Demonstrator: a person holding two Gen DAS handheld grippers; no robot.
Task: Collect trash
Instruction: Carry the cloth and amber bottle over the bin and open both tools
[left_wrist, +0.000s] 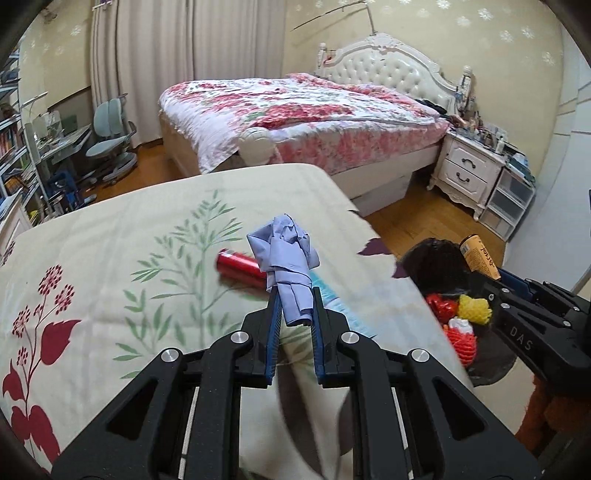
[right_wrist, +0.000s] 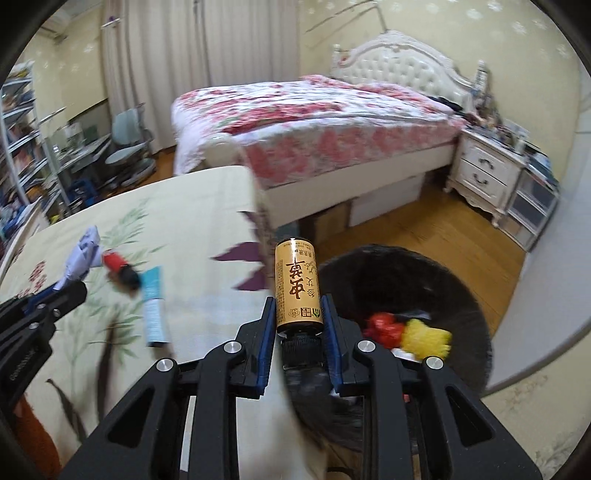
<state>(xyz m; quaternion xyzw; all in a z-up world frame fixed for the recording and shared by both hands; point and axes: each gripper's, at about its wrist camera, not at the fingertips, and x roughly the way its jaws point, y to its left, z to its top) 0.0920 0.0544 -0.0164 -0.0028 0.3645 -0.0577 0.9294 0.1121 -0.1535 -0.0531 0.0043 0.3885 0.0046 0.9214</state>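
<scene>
My left gripper (left_wrist: 294, 295) is shut on a crumpled light-blue paper wad (left_wrist: 286, 254), held above the cloth-covered table (left_wrist: 110, 240). A red can (left_wrist: 238, 266) lies on the cloth just behind the wad, and a teal-and-white packet (left_wrist: 340, 306) lies to its right. My right gripper (right_wrist: 298, 306) is shut on a gold bottle with red characters (right_wrist: 297, 284), held upside down, cap toward me, at the left rim of the black trash bin (right_wrist: 443, 280). The bin holds red and yellow trash (right_wrist: 406, 328). The right gripper and the bottle (left_wrist: 480, 256) also show in the left wrist view.
The table's right edge (left_wrist: 384, 258) drops beside the bin (left_wrist: 436, 258). A floral bed (left_wrist: 295, 122) stands beyond, with a white nightstand (left_wrist: 469, 170) and drawers at right. A desk, chair (left_wrist: 110, 136) and shelves are at far left. Wooden floor (right_wrist: 424, 229) lies between.
</scene>
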